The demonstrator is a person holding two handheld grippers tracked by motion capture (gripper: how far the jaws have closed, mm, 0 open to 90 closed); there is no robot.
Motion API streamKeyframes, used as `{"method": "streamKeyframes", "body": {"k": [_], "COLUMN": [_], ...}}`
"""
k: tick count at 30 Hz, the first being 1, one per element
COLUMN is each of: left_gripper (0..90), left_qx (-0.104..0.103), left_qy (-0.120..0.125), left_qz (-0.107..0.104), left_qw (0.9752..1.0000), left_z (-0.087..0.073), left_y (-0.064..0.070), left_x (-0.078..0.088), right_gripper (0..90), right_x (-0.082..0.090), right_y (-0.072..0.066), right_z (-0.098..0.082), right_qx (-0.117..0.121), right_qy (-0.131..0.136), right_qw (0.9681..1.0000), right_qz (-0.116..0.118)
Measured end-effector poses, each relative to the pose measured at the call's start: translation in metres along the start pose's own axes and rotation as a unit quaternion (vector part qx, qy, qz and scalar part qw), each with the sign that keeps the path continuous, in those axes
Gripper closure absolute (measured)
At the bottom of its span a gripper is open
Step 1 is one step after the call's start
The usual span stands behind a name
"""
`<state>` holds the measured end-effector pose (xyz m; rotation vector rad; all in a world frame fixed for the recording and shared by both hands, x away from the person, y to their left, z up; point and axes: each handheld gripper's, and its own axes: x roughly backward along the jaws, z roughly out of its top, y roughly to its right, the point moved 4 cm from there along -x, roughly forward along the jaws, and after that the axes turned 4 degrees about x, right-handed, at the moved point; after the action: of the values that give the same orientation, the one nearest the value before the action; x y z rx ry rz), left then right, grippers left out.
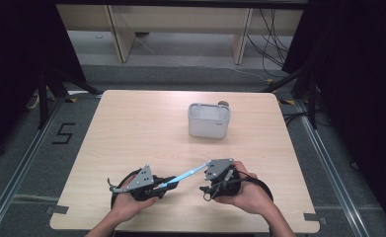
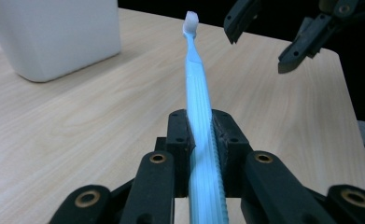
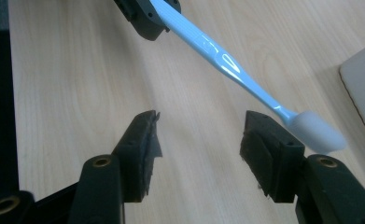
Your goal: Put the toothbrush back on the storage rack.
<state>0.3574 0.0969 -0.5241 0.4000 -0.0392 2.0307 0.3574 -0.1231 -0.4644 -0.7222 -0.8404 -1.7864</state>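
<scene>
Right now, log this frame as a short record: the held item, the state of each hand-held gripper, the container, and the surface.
held item: blue toothbrush, white bristle head pointing away
left hand-held gripper: shut on the toothbrush handle
right hand-held gripper: open, nothing between its jaws, beside the bristle head
container: white holder, standing upright farther back on the table
surface: light wooden table

Toothbrush (image 2: 200, 121) handle end cut off

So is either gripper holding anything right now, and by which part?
The left gripper clamps the light blue plastic toothbrush by its ribbed handle. The right gripper holds nothing; its jaws stand open near the white bristle head.
</scene>
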Motion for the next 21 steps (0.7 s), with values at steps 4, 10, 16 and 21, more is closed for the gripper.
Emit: {"method": "streamKeyframes", "body": {"k": [4, 10, 16, 21], "left_gripper": [78.3, 78.2, 78.2, 78.2], "left_qx": [0.004, 0.007, 0.007, 0.006], "left_qy": [0.009, 0.025, 0.03, 0.033], "left_qz": [0.014, 0.024, 0.028, 0.028], "left_qw": [0.9999, 0.9994, 0.9991, 0.999], "left_z": [0.003, 0.006, 0.008, 0.008], "left_y": [-0.002, -0.004, -0.005, -0.004], "left_x": [0.002, 0.004, 0.005, 0.005], "right_gripper": [43.7, 37.8, 33.7, 30.6], "right_x": [-0.005, -0.015, -0.019, -0.023], "right_y": [-0.001, -0.001, 0.001, 0.005], "right_z": [-0.003, -0.011, -0.014, -0.012], "right_qx": [-0.038, -0.112, -0.163, -0.195], "right_qy": [0.035, 0.081, 0.113, 0.136], "right_qw": [0.9986, 0.9902, 0.9799, 0.9713], "right_qz": [-0.013, -0.017, -0.013, -0.004]}}
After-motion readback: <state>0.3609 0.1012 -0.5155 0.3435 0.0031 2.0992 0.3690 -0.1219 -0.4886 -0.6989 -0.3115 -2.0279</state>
